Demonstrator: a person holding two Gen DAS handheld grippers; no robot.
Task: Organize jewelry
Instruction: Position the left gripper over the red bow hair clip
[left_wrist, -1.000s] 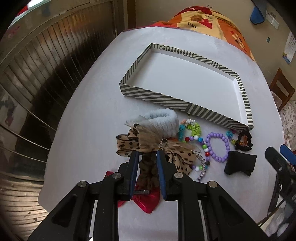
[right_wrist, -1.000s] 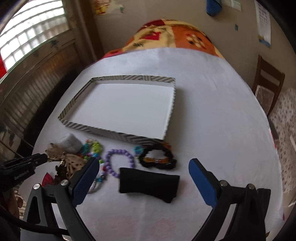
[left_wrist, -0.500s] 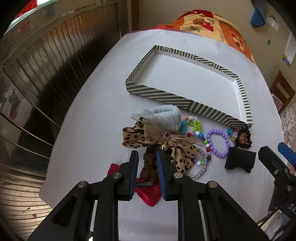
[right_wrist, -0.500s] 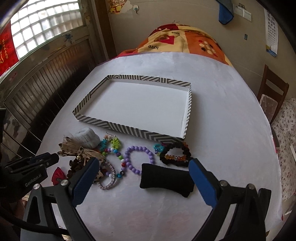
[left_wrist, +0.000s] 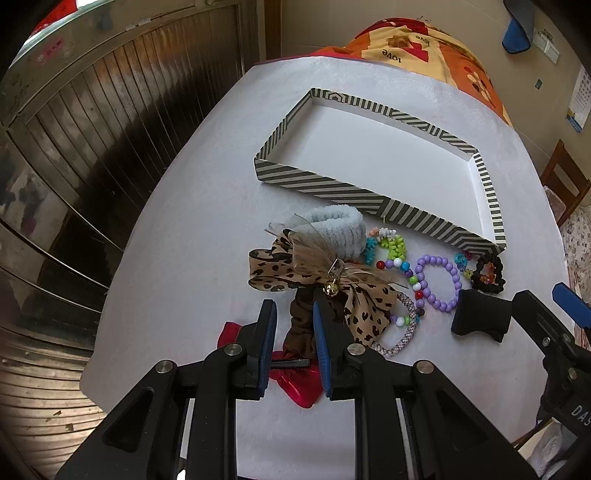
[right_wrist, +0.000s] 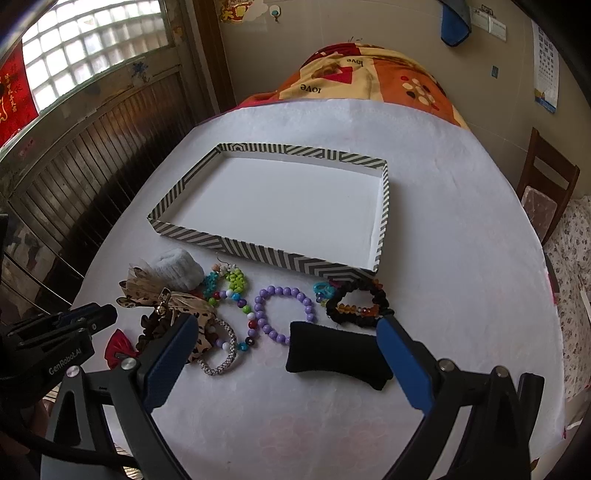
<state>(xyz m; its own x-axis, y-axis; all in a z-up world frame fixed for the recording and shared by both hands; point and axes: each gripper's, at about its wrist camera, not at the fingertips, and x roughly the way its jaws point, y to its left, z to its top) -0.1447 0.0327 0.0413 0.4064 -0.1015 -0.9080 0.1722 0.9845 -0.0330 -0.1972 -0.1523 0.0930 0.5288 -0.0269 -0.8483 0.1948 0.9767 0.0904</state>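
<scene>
A shallow striped tray (left_wrist: 347, 192) (right_wrist: 258, 254) with a bare white floor lies on the white table. In front of it lies a cluster: a pale blue fluffy band (left_wrist: 332, 229), a leopard bow (left_wrist: 295, 269), a brown scrunchie (left_wrist: 299, 325), a red clip (left_wrist: 295, 384), a purple bead bracelet (right_wrist: 284, 314), a black beaded bracelet (right_wrist: 358, 306) and a black cushion (right_wrist: 336, 354). My left gripper (left_wrist: 293, 314) is narrowly open above the brown scrunchie, holding nothing. My right gripper (right_wrist: 284, 350) is wide open over the black cushion.
A multicolour bead strand (right_wrist: 236, 291) and a silver mesh bracelet (right_wrist: 221, 350) lie in the cluster. Dark wooden panelling (left_wrist: 110, 110) runs along the left. An orange patterned blanket (right_wrist: 362, 81) lies beyond the table. A wooden chair (right_wrist: 546, 188) stands at the right.
Both grippers have pulled back and risen from the jewelry, so the table and tray show more fully. The items have not moved.
</scene>
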